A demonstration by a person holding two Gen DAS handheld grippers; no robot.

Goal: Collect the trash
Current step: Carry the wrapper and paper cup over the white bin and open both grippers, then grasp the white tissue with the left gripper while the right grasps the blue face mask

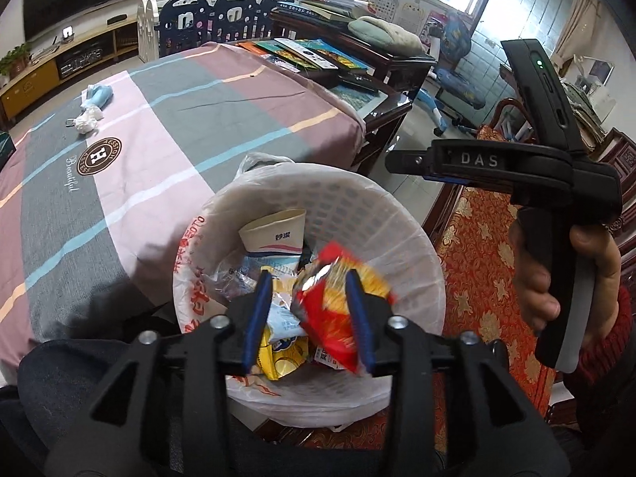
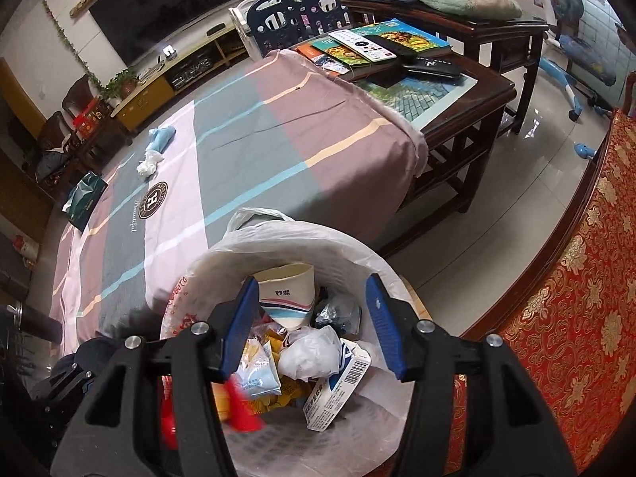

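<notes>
A white bin (image 1: 397, 214) lined with a plastic bag stands at the near edge of the cloth-covered table (image 1: 159, 119); it holds a paper cup (image 1: 274, 234), wrappers and a small carton (image 2: 338, 385). My left gripper (image 1: 310, 302) is open right over the bin, and a red and yellow snack bag (image 1: 338, 310), blurred, is loose between its fingers. My right gripper (image 2: 314, 326) is open and empty above the same bin (image 2: 357, 254); it also shows at the right in the left wrist view (image 1: 405, 159). A crumpled white tissue (image 1: 85, 121) and a blue wad (image 1: 99, 95) lie far back on the table.
A dark green packet (image 2: 85, 198) lies at the table's far left edge. A dark wooden side table (image 2: 457, 91) with books and remotes (image 2: 361, 45) stands beyond the table. A red patterned seat (image 2: 588, 278) is to the right of the bin.
</notes>
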